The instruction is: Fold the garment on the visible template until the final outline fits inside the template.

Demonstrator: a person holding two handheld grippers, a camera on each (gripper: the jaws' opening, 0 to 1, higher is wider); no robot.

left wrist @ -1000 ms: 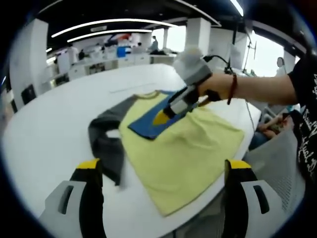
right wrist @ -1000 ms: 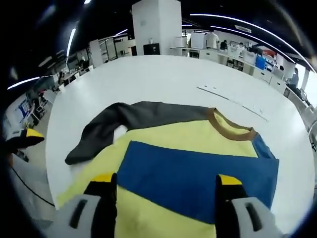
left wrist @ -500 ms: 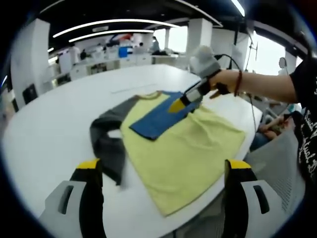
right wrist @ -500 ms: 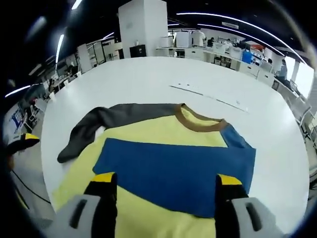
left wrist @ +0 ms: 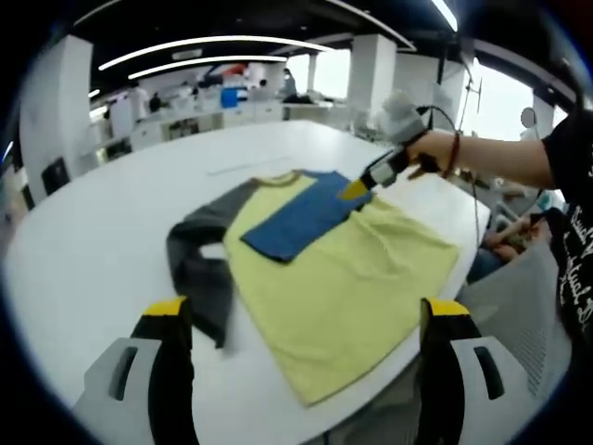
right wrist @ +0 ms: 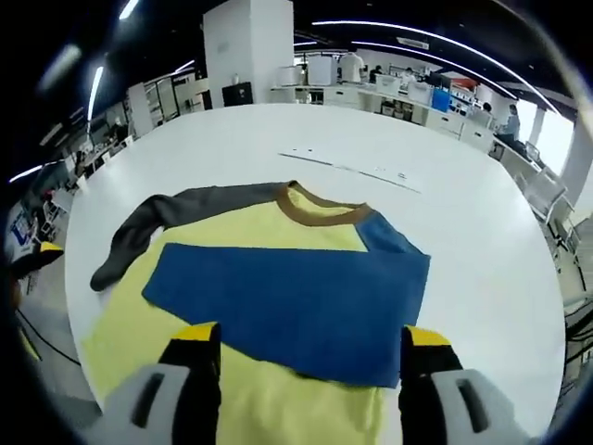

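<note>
The garment lies flat on the white table [left wrist: 83, 250]. It has a yellow body [left wrist: 347, 278], a blue sleeve [left wrist: 301, 218] folded across the chest and a grey sleeve [left wrist: 199, 264] bent down at the left. My left gripper [left wrist: 306, 371] is open and hangs short of the hem, holding nothing. My right gripper [left wrist: 357, 189], held by a hand, hovers off the blue sleeve's far end. In the right gripper view the right gripper [right wrist: 310, 371] stands open above the yellow body [right wrist: 139, 315], with the blue sleeve [right wrist: 287, 297], grey sleeve [right wrist: 153, 222] and brown collar [right wrist: 320, 208] ahead.
A thin line of marks [right wrist: 352, 171] runs across the table [right wrist: 482, 260] beyond the collar. The person's arm [left wrist: 491, 162] reaches in from the right, and a grey chair [left wrist: 523, 297] stands by the table's edge. The left gripper's tip [right wrist: 39, 258] shows at the left edge. Desks fill the background.
The right gripper has drawn back from above the blue sleeve toward the table's far right, still open. The garment lies as before. The left gripper has not moved.
</note>
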